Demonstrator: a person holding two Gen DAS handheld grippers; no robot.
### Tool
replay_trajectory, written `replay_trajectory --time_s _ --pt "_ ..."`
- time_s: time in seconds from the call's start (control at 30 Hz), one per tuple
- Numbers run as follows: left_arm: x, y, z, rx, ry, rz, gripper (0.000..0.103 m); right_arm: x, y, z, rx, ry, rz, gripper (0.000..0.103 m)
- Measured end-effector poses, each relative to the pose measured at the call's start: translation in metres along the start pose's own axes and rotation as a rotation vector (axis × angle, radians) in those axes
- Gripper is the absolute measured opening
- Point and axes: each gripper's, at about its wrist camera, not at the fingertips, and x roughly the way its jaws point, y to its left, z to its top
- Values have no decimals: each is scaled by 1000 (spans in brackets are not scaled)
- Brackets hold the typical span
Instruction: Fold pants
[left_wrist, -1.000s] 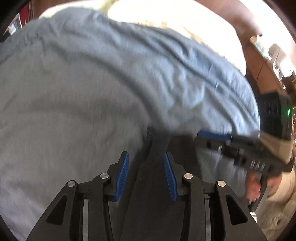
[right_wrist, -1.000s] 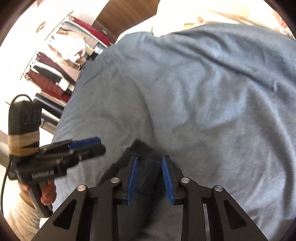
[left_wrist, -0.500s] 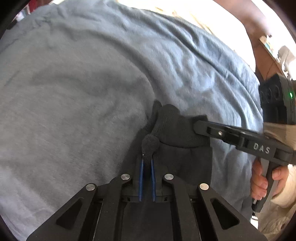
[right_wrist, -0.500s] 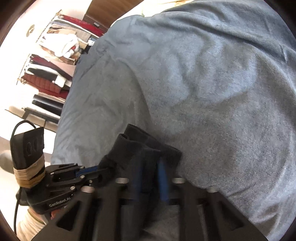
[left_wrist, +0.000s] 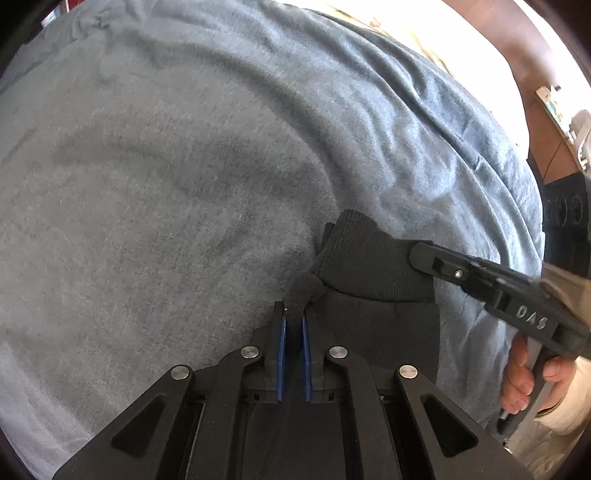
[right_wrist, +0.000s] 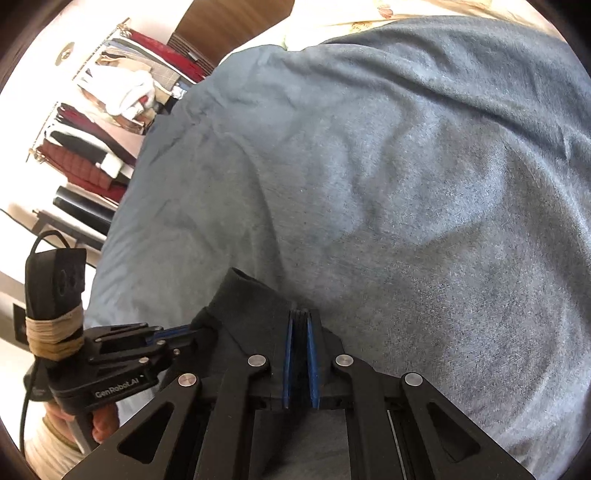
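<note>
Both black two-finger grippers, left gripper (left_wrist: 293, 314) and right gripper (right_wrist: 300, 317), pinch the ribbed cuff edge of the soft, limp dark knit pants (left_wrist: 373, 266) lying on the grey-blue bedspread (left_wrist: 184, 166), which will likely sag unless gripped at corners.

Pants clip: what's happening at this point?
A person holds a gripper in each hand. The left gripper and the right gripper are both shut on one end of the dark pants, side by side, over a blue-grey blanket. No fold is visible yet.
</note>
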Motion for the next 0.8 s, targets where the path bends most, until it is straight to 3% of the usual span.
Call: replay_trajectory --time_s 0.07,0.17,0.2,0.23,0.3,0.47,0.6,0.8 --pt "-6 2 2 -17 -4 -1 16 3 2 0 -18 3 -19 8" --pt "-28 4 1 -30 -51 22 34 3 5 2 -20 9 -31 11" --pt "-41 5 -1 -33 -94 56 44 2 6 3 -20 9 -40 19" --pt "-50 7 -3 -34 -120 70 47 -3 9 5 -20 -3 -58 24" --pt "-72 10 -7 -42 -168 79 48 -18 16 7 -34 -61 -92 38" --pt "-115 15 -41 -44 -223 96 48 -45 42 6 -113 -101 -79 38" --pt "-120 21 -83 -67 -185 84 47 -52 69 -6 -186 -70 -2 38" --pt "-98 37 -139 -149 -101 75 45 -32 102 -35 -272 35 70 38"
